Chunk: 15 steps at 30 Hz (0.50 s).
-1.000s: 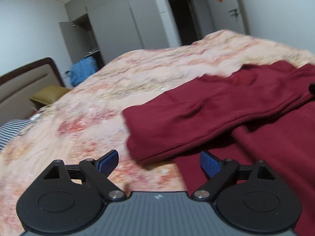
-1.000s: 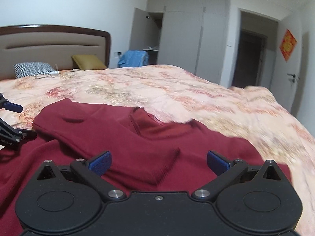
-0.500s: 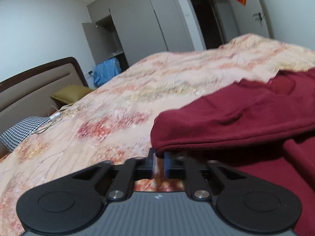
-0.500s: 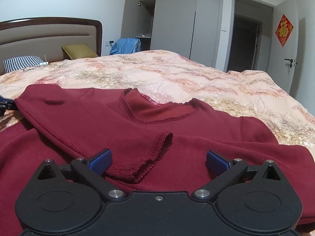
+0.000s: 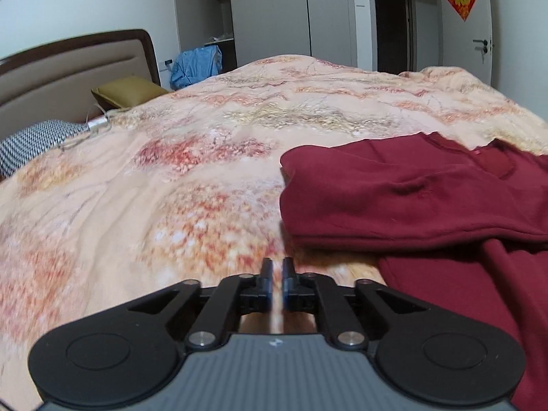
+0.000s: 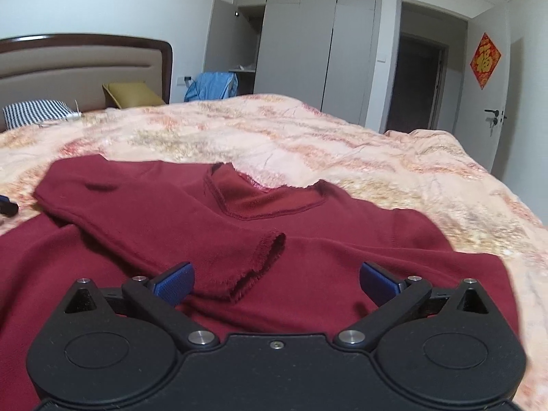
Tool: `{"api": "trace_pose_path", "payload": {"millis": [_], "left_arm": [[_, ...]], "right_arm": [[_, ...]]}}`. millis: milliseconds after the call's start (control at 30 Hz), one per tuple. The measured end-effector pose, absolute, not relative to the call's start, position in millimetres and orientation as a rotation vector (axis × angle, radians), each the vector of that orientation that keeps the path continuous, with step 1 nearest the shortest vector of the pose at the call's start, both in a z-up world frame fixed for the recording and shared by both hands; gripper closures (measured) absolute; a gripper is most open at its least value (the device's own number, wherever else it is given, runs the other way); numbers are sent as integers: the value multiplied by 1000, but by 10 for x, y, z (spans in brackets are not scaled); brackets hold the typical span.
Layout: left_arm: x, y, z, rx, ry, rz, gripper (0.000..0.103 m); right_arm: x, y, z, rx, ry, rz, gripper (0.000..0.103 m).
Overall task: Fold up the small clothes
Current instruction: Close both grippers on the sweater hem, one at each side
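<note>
On the floral peach bedspread (image 5: 212,178) | dark red knit sweater (image 6: 308,239) lying sleeve-folded | left gripper (image 5: 277,269) just reopening slightly, nearly pressed together, pinching nothing | right gripper (image 6: 275,279) hanging spread wide

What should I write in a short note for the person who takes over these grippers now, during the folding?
Left hand-held gripper: nearly closed, just opened a crack, holds nothing, over bare bedspread beside the shirt.
Right hand-held gripper: open and empty, above the shirt.
Red shirt: lies flat on the bedspread, collar toward the far side.
Done: one sleeve is folded across the chest, its cuff near the right gripper.
Left: fold in the other side, then fold the body.
</note>
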<state>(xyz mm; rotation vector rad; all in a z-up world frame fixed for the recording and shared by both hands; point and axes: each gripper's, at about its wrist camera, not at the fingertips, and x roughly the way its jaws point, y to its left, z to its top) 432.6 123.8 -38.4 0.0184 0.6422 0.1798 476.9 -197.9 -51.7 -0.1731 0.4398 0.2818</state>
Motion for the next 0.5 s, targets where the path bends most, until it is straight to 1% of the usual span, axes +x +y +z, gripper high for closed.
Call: {"api": "trace_pose_path", "payload": {"millis": [33, 67, 100, 133, 233, 267, 300, 500], "left_arm": [[4247, 1237, -368, 5, 642, 176, 77], [4156, 1239, -352, -10, 639, 169, 54], [4063, 1241, -334, -28, 634, 161, 33], [3948, 1239, -317, -45, 623, 150, 28], [3607, 1221, -291, -80, 619, 76, 18], [3488, 1210, -297, -97, 625, 47, 12], [3364, 1200, -308, -118, 631, 17, 9], [2756, 1058, -434, -147, 678, -92, 5]], "right_arm": [[4666, -2034, -485, -177, 439, 285, 1], [4550, -2091, -458, -185, 438, 288, 1], [4418, -2146, -438, -194, 438, 289, 1], [4279, -2208, -423, -201, 440, 289, 1], [3824, -2395, -410, -208, 456, 291, 1], [3667, -2461, -422, -203, 466, 289, 1], [3517, -2527, -432, -192, 479, 283, 1], [2730, -2865, -509, -13, 569, 200, 1]]}}
